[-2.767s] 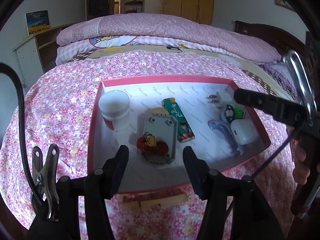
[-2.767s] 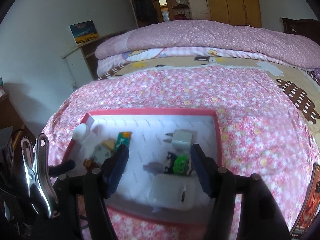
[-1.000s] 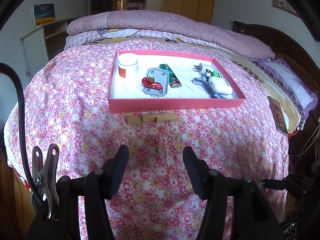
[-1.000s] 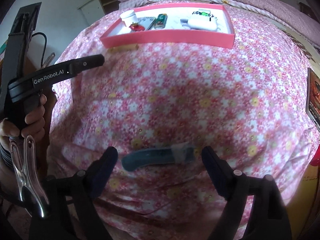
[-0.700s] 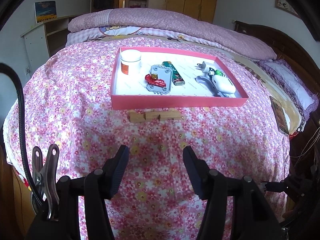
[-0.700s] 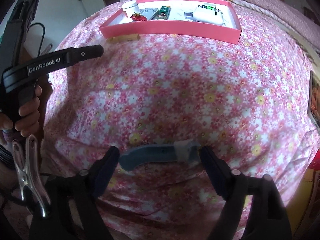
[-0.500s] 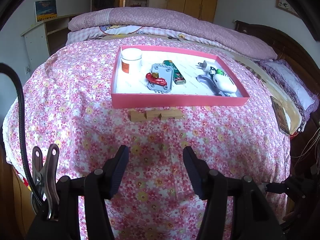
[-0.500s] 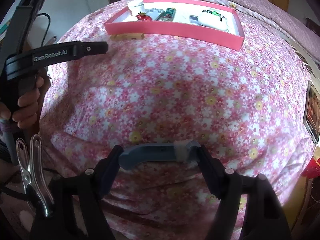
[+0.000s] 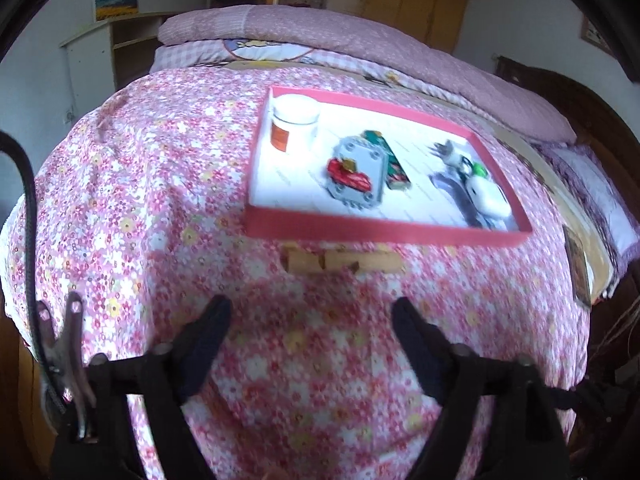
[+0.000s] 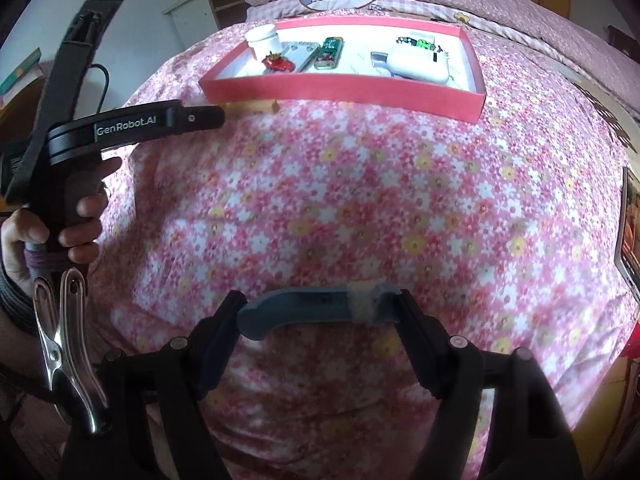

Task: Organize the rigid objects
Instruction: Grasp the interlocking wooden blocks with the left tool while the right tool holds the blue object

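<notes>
My right gripper is shut on a blue-grey curved handle with a pale tape band, gripped end to end, low over the flowered bedspread. A pink tray lies far ahead with a white jar, a red toy on a grey plate, a green lighter and a white case. In the left wrist view my left gripper has its jaws opening wide, with nothing between them. Just ahead of it, wooden blocks lie against the tray's near wall.
A hand holds the left gripper's body at the left of the right wrist view. A book lies at the bed's right edge. A folded quilt and a dark headboard lie beyond the tray.
My right gripper's jaws have closed onto the ends of the blue-grey handle. My left gripper's jaws have spread much wider, and it has moved closer to the wooden blocks and tray.
</notes>
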{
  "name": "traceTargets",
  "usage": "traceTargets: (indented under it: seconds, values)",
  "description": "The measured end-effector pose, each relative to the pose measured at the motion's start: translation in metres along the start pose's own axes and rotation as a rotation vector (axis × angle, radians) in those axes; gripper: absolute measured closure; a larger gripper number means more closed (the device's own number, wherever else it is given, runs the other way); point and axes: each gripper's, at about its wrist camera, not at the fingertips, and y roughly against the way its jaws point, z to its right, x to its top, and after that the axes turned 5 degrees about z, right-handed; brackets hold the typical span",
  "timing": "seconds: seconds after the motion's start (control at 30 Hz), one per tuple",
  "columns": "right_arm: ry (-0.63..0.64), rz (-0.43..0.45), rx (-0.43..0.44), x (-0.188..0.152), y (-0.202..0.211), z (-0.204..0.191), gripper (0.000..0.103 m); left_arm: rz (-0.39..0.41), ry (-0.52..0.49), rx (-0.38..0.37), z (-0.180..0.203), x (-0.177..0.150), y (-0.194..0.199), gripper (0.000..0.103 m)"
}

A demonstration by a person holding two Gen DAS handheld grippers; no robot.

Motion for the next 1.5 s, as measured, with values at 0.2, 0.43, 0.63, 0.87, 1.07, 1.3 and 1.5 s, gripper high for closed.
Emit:
traceTargets:
  seconds: [0.2,0.43,0.63,0.87,1.07,1.3,1.5]
  values:
    - [-0.016,0.02,0.008,0.007,-0.003,0.008,0.027,0.028,-0.058,0.023,0.01,0.009,-0.008,0.007]
    - [-0.041,0.03,0.019,0.008,-0.007,0.015,0.027,0.002,-0.088,0.02,0.028,0.012,-0.028,0.007]
    - [-0.044,0.048,0.032,0.006,-0.004,0.018,0.027,-0.027,-0.108,0.062,0.034,0.008,-0.047,0.007]
    - [-0.044,0.064,0.037,0.006,-0.005,0.018,0.027,-0.022,-0.103,0.095,0.036,0.011,-0.053,0.007]
    - [-0.046,0.07,0.037,0.006,-0.005,0.018,0.027,-0.015,-0.111,0.096,0.037,0.011,-0.051,0.014]
    - [-0.05,0.074,0.037,0.005,-0.004,0.018,0.027,-0.011,-0.122,0.076,0.039,0.006,-0.043,0.022]
    - [-0.052,0.076,0.035,0.005,-0.003,0.018,0.027,-0.014,-0.125,0.06,0.041,0.0,-0.037,0.022]
